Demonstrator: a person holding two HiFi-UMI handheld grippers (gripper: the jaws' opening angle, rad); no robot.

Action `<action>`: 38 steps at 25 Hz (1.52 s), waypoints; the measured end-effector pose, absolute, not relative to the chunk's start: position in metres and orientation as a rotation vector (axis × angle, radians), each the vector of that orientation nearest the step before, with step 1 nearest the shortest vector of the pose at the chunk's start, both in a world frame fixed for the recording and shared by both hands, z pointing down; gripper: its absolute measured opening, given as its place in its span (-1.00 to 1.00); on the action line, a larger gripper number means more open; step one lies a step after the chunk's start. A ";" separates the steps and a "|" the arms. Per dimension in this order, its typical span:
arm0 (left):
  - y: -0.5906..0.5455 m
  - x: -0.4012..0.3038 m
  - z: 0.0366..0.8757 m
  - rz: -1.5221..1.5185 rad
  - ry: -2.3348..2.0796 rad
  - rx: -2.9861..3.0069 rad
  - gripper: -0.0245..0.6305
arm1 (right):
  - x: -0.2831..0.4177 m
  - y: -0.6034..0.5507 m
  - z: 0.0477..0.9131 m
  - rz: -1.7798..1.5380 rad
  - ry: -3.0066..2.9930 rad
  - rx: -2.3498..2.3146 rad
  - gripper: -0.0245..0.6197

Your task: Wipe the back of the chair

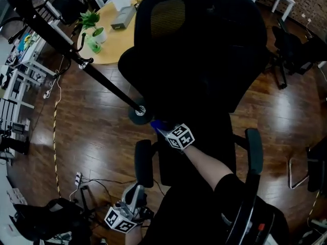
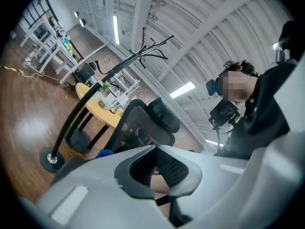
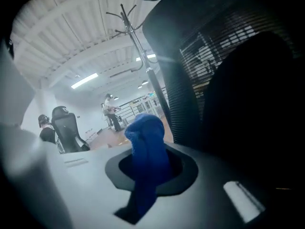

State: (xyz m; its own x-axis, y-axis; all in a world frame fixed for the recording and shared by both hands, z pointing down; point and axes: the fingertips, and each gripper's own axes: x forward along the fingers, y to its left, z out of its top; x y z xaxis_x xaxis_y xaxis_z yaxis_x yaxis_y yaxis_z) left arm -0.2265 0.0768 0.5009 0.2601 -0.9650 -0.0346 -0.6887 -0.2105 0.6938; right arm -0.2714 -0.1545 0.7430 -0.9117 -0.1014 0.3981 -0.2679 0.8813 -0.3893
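A black office chair (image 1: 204, 60) with a mesh headrest (image 1: 168, 14) fills the middle of the head view. My right gripper (image 1: 159, 128) is shut on a blue cloth (image 1: 156, 124) at the lower left edge of the chair's back. In the right gripper view the cloth (image 3: 145, 147) sticks up between the jaws of that gripper (image 3: 151, 170), beside the dark ribbed chair back (image 3: 228, 80). My left gripper (image 1: 137, 189) hangs low at the left, apart from the chair and shut on nothing. From the left gripper (image 2: 157, 173) I see the chair (image 2: 138, 125) ahead.
A black coat stand (image 1: 76, 57) leans across the left, its round base (image 1: 139, 111) close to the cloth. Behind it stand a round yellow table (image 1: 110, 42) and a potted plant (image 1: 92, 22). Other black chairs (image 1: 291, 50) are at the right. Cables (image 1: 76, 180) lie on the wood floor.
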 end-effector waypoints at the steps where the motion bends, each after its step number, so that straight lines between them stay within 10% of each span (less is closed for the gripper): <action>1: 0.083 -0.230 0.503 -0.644 -1.511 1.959 -0.96 | -0.277 -0.157 0.750 0.610 -2.657 0.285 -0.80; 9: 0.086 -0.239 0.513 -0.621 -1.489 1.958 -0.96 | -0.232 -0.217 0.778 0.542 -2.567 0.459 -0.80; 21: 0.000 -0.158 0.531 -0.498 -1.076 2.152 -0.96 | 0.047 -0.316 0.782 0.831 -2.372 1.323 -0.80; 30: -0.005 -0.136 0.509 -0.484 -1.023 2.238 -0.96 | 0.030 -0.298 0.721 0.971 -2.596 1.368 -0.82; 38: -0.020 -0.149 0.462 -0.633 -0.991 2.343 -0.96 | -0.002 -0.156 0.479 0.865 -3.240 0.929 -0.81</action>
State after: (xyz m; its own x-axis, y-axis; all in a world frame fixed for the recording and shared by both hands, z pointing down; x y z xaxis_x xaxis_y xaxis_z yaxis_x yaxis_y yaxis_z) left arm -0.1489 -0.0199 0.4622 0.6241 -0.7511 -0.2155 -0.5110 -0.6009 0.6147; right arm -0.0020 -0.1559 0.4789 -0.8047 -0.5657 -0.1798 -0.4009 0.7414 -0.5382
